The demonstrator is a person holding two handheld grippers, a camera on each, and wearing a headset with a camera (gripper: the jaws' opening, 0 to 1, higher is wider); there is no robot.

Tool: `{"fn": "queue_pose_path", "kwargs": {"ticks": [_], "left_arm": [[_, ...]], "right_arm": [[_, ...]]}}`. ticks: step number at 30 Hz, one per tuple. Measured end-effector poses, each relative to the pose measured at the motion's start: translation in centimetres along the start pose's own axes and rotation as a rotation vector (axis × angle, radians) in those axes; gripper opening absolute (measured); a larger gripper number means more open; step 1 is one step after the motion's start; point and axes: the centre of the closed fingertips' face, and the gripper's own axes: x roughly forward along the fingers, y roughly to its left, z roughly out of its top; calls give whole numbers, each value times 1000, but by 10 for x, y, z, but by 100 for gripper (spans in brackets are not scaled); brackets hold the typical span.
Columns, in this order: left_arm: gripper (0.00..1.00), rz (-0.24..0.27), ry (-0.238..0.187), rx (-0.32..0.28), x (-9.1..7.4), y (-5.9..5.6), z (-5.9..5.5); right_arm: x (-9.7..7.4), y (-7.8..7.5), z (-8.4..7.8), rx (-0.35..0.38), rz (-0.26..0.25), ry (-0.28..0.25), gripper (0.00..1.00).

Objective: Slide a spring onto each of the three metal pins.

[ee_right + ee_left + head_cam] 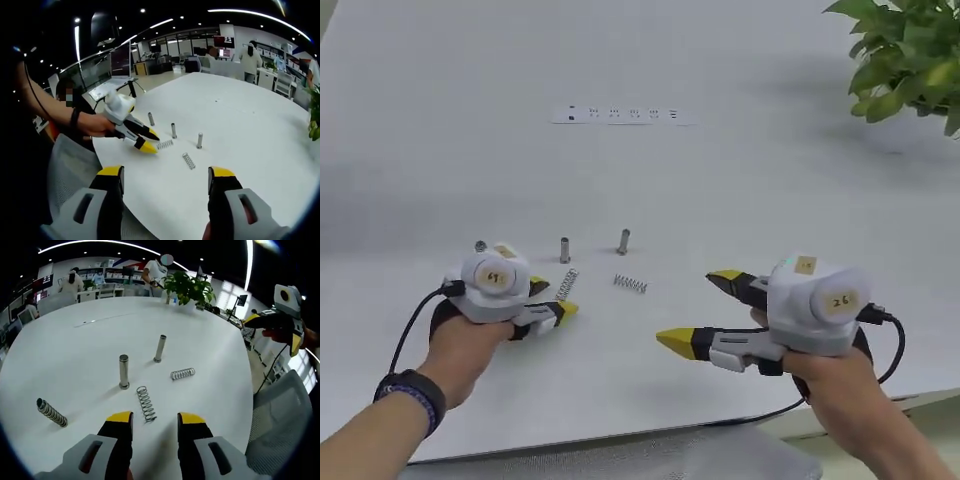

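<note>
now the left gripper [555, 297], lower left, sits half open and empty, a spring [566, 284] just off its tips; the right gripper [698, 308], lower right, gapes wide, empty.

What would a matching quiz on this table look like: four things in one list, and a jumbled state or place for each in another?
Things:
1 leftmost pin
2 middle pin
3 right gripper
4 plant

States or places:
A bare, standing upright
B jaws wide open, holding nothing
C far side of the table
D wearing a spring

Pairs: 1-D, 2-A, 3-B, 4-C
</note>
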Motion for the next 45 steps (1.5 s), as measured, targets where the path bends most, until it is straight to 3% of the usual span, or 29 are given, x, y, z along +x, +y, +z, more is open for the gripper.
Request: {"fn": "queue_pose_path", "kwargs": {"ticks": [8,14,19,24,39,45], "left_arm": [[17,18,2,-17,11,3,-1],[3,79,4,29,14,17,-1],[3,68,24,-1,10,18,-4],[3,70,37,16,-1,17,-8],[3,46,-18,57,-46,7,-7],[3,42,-39,83,-64,5,-1]], "right_arm": [[-4,-3,-3,13,-10,1,67],[-4,-6,-3,22,-13,3,66],[0,-5,0,17,-5,2,65],[4,-1,3,13,11,-1,66],[8,8,0,17,49,4,66],[9,11,0,14,61,7,66]]}}
